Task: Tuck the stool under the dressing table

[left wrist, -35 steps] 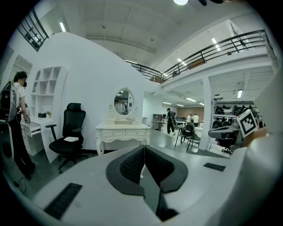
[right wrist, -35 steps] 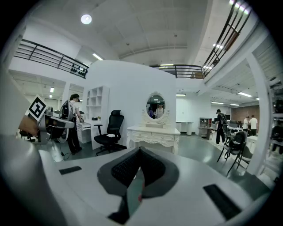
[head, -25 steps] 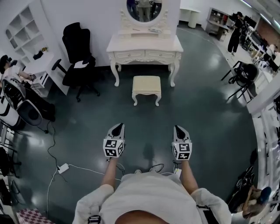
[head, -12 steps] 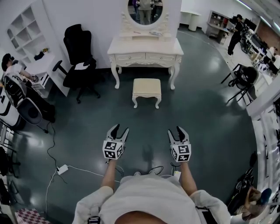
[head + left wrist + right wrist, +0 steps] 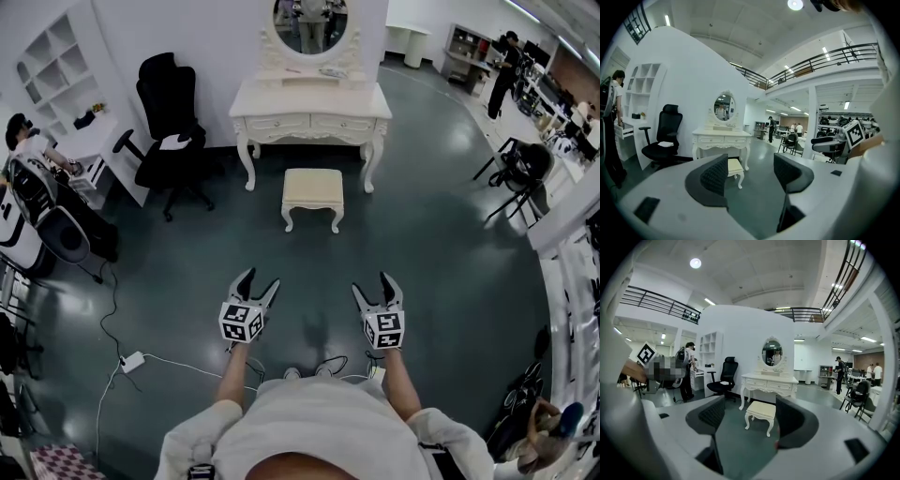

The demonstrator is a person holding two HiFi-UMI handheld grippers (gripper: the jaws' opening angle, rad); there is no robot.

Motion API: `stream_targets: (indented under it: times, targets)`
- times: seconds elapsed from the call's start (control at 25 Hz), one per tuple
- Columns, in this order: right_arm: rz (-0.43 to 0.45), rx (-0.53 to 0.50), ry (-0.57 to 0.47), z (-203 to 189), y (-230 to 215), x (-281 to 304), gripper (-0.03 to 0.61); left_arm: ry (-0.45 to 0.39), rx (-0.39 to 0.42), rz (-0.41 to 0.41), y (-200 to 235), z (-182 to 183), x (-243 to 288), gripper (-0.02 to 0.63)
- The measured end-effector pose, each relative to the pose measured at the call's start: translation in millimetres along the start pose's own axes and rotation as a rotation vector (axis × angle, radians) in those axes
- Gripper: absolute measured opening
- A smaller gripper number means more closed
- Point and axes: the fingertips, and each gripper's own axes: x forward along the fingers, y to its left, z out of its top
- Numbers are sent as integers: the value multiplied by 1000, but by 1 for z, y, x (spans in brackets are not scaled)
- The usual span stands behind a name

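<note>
Closest to you, your two forearms reach forward over the dark floor (image 5: 441, 262), each hand holding its tool at about the same height. Your left gripper (image 5: 260, 278) has its jaws spread apart, and its own camera shows only bare floor in the gap between the ribbed pads (image 5: 715, 174). Your right gripper (image 5: 371, 282) is spread just as wide and has nothing in its grasp. The stool appears far off through its gap and touches neither pad. The two tools sit side by side, apart from each other, both pointing ahead toward the furniture.

To your left, a white cable (image 5: 187, 361) runs across the floor to a small white adapter (image 5: 135, 360).

Further out, well apart from both grippers, the stool (image 5: 313, 187) stands upright on its four curved legs. It is out in front of the dressing table (image 5: 311, 98), in line with the gap between the table's front legs, and its cream seat is not under the tabletop.

Left of the table stands a black office chair (image 5: 169, 103). On the table, against the white wall, an oval mirror (image 5: 310, 19) rises.
</note>
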Motion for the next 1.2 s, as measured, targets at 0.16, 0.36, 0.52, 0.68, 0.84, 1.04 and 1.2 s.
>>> stream_targets:
  times: [0.16,0.36,0.52,0.68,0.84,1.04,1.2]
  targets:
    - [1,-4,1,-1,-10,-4,314,2,8,7,-9,1,4,281]
    - [8,-3,-2,-9,-27,-9,307,-4,-3,31,-23,0,11,281]
    - [15,-13,-8,-10,-37,-12,302,-13,-11,44,-33,-2,18,281]
    - [22,-10,-4,-15,-46,-14,299,-7,-22,53,-43,-6,26,281]
    - [24,-9,0,-18,-55,-14,298,1,-22,53,-50,-7,36,281]
    - [17,-5,4,-23,-66,-8,293,6,-17,59,-48,-7,47,281]
    - [14,0,16,-28,-72,2,291,12,-19,63,-40,-8,57,281]
